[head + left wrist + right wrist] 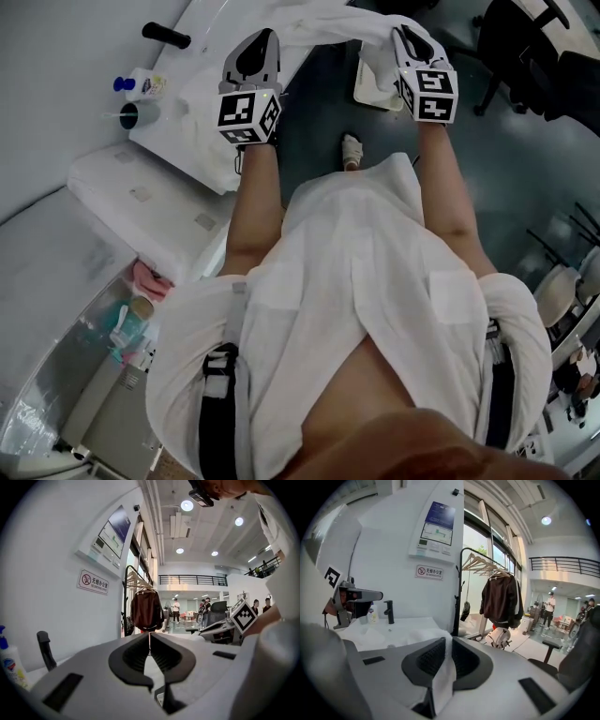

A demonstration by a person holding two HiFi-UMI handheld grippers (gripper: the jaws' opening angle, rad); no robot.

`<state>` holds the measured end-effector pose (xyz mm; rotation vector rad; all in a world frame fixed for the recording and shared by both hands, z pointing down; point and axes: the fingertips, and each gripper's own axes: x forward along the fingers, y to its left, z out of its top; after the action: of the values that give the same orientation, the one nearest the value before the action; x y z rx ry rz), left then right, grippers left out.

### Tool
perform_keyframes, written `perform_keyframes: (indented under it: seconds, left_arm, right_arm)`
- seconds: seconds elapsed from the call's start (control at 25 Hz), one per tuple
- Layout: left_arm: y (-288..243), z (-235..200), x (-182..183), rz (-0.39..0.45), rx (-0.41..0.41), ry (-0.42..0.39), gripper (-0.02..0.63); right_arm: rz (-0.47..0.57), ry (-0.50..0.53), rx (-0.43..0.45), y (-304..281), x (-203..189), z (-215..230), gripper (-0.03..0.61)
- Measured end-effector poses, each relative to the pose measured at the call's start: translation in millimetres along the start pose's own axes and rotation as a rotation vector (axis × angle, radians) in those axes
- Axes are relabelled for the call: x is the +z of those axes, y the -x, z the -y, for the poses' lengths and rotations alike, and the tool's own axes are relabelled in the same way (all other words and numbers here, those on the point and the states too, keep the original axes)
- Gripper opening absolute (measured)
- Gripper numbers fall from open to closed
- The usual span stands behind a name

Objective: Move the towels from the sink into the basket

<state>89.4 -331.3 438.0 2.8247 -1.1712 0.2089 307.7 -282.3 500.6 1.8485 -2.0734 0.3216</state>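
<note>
A white towel [328,23] hangs stretched between my two grippers, above the floor beside the white sink [187,112]. My left gripper [258,47] is shut on one end; its jaws meet at the tips with a strip of the towel [150,665] between them. My right gripper [405,37] is shut on the other end, and the white towel [443,677] runs down through its closed jaws [446,641]. Below the right gripper a white basket [375,89] stands on the dark floor, partly hidden by the towel. More white cloth lies in the sink [393,625] by the black faucet [389,611].
A black faucet [166,36], a soap bottle [141,84] and a cup [128,115] stand on the sink counter. A coat rack with a dark jacket [501,597] stands beyond the sink. Office chairs [525,47] are at the far right. My foot [352,148] is near the basket.
</note>
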Motion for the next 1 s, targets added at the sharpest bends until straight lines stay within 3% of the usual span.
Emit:
perform_keyframes:
  seconds: [0.32,1.0]
  left_arm:
    - [-33.4,36.8,2.7,0.0,-0.088,-0.004,0.014]
    - [-72.2,70.6,6.6,-0.001,-0.155,-0.007,0.014]
  right_arm:
    - [0.035,-0.052,-0.139,34.4,2.6,59.6,0.06]
    - [0.04,-0.089,-0.252,56.8,-8.4,116.9,0.06]
